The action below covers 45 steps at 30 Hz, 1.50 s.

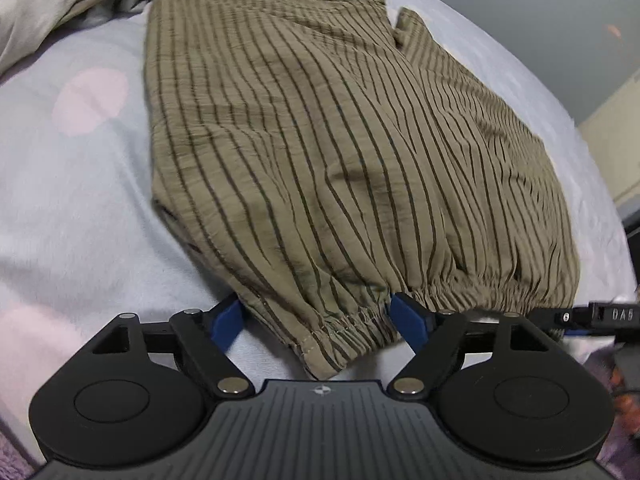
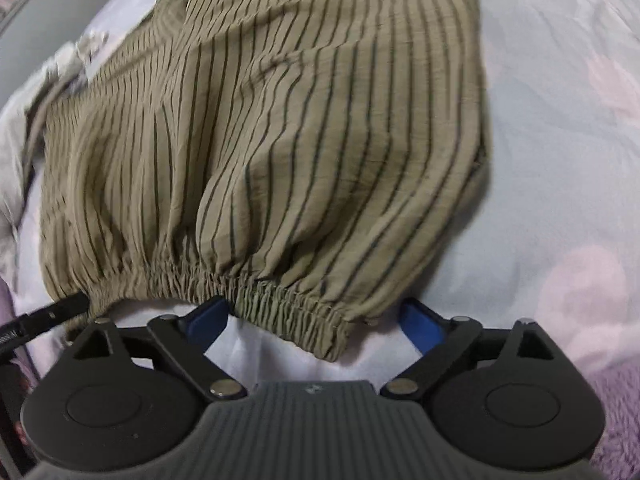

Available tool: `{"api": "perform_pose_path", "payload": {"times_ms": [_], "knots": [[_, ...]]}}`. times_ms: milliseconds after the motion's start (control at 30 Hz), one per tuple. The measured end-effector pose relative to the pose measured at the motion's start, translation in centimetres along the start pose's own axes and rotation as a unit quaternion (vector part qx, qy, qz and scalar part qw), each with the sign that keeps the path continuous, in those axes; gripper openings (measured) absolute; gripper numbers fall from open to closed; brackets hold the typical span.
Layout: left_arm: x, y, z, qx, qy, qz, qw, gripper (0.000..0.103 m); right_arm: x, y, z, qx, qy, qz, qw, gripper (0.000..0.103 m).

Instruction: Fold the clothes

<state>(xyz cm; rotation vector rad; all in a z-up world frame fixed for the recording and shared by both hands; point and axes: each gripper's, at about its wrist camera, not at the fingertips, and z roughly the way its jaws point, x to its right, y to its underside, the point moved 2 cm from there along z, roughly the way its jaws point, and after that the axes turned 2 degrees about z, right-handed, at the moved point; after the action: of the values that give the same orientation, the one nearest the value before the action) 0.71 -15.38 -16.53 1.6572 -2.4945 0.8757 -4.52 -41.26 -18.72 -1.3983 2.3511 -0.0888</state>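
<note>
I see my left hand-held gripper (image 1: 316, 316) and right hand-held gripper (image 2: 316, 320) both spread wide, the striped shorts' (image 1: 320, 140) elastic waistband (image 2: 256, 300) lying loose between each pair of jaws.

one striped garment (image 1: 320, 152), one bedsheet (image 1: 80, 200), one beige cloth heap (image 1: 48, 4), two hand-held grippers.
</note>
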Motion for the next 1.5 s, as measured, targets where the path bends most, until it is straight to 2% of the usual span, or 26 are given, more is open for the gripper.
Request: {"api": "perform_pose_path", "payload": {"times_ms": [67,133,200,400,533,800,900,1033,1133,1333,1500], "knots": [[0.3,-0.1,0.3,0.001,0.004,0.001,1.0,0.09,-0.1,-0.1,0.2,-0.009,-0.001,-0.01,1.0,0.102],[0.3,-0.1,0.5,0.002,0.008,-0.002,1.0,0.091,-0.1,-0.2,0.5,-0.016,-0.001,-0.011,1.0,0.103],[0.2,-0.2,0.6,0.002,0.022,-0.006,0.9997,0.103,-0.1,-0.3,0.6,-0.022,0.001,-0.013,1.0,0.103],[-0.2,0.0,0.7,0.003,0.03,-0.016,0.9994,0.103,-1.0,-0.4,1.4,-0.042,0.028,-0.05,0.997,0.103],[0.3,0.1,0.7,-0.001,0.016,-0.008,0.9998,0.103,-1.7,-0.3,1.9,-0.058,0.053,-0.087,0.993,0.103],[1.3,0.5,0.8,0.0,-0.018,0.019,0.9996,0.103,-1.3,-0.2,2.0,-0.037,0.066,-0.054,0.996,0.103],[1.3,0.6,0.7,0.003,-0.019,0.023,0.9995,0.103,-1.7,0.3,2.1,-0.035,0.083,-0.076,0.993,0.103],[1.3,0.4,0.7,0.008,-0.014,0.014,0.9998,0.103,-1.3,0.5,1.8,-0.035,0.076,-0.081,0.993,0.103],[0.9,0.0,0.4,0.003,-0.002,0.007,1.0,0.103,-0.5,0.9,1.0,-0.014,0.061,-0.062,0.996,0.103],[0.2,-0.4,-0.9,0.021,0.001,-0.006,0.9998,0.1,2.7,1.7,-1.7,0.041,-0.006,0.029,0.999,0.102],[-0.4,-0.6,-1.1,0.026,-0.002,-0.02,0.9995,0.1,2.6,1.7,-2.0,0.062,-0.063,0.123,0.988,0.1]]}}
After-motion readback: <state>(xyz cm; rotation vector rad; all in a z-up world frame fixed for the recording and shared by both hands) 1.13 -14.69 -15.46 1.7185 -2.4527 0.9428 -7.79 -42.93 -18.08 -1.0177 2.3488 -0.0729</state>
